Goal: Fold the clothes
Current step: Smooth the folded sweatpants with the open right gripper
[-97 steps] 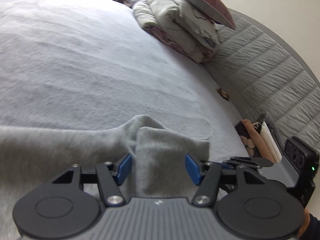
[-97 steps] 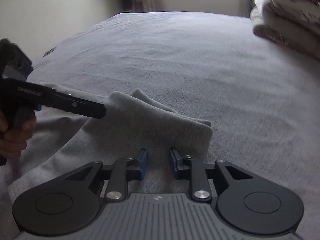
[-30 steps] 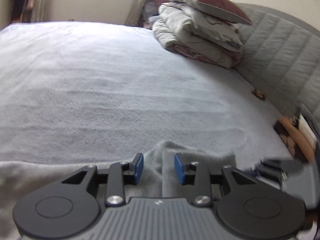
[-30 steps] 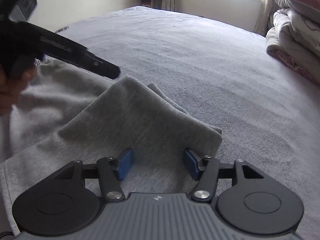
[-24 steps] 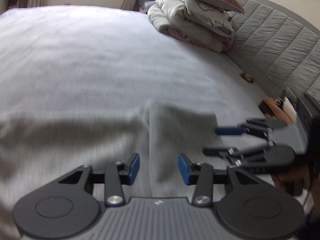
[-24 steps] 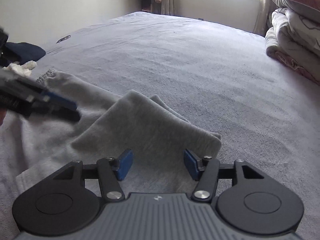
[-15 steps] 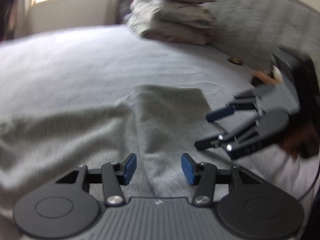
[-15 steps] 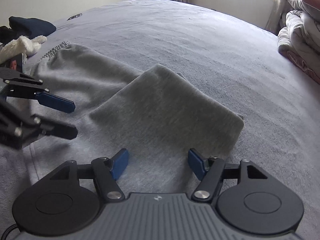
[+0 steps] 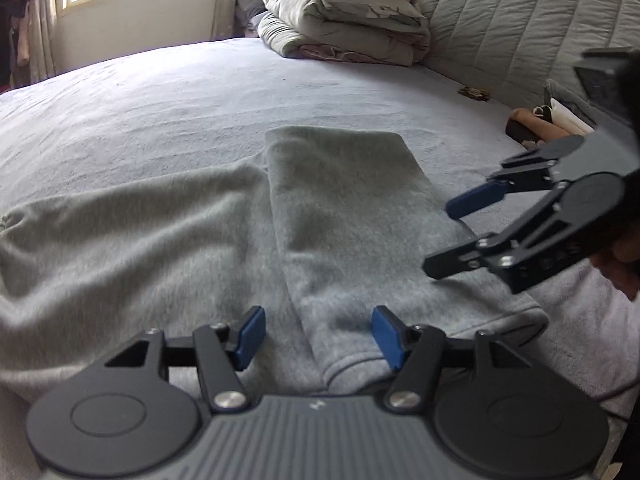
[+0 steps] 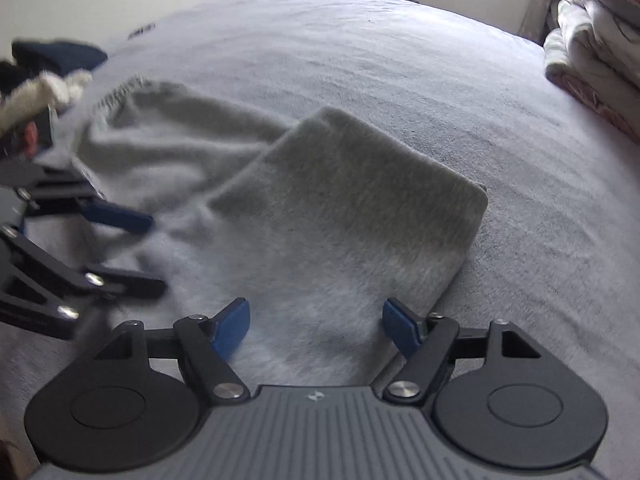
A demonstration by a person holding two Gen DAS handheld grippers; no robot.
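My left jaws [image 9: 318,334] are opening over the near edge of the grey garment [image 9: 224,240]; cloth shows between the blue pads [image 9: 251,335], but they press on nothing. My right jaws [image 10: 316,330] are opening too, wide above the folded part [image 10: 348,208] of the same garment, gripping nothing.

The garment lies flat on the bed [image 9: 160,100], spread to the left with one panel doubled over on its right side, the fold edge running from near to far. Its ribbed hem [image 9: 420,344] lies nearest me in the left view. In that view my right jaws [image 9: 446,238] hang just above the folded panel's right edge, a hand [image 9: 618,256] behind them.

Far off, folded bedding [image 9: 344,20] is stacked against the quilted headboard [image 9: 520,28]. At the far left of the right view sit a dark item [image 10: 60,58] and something white and fluffy [image 10: 44,92].
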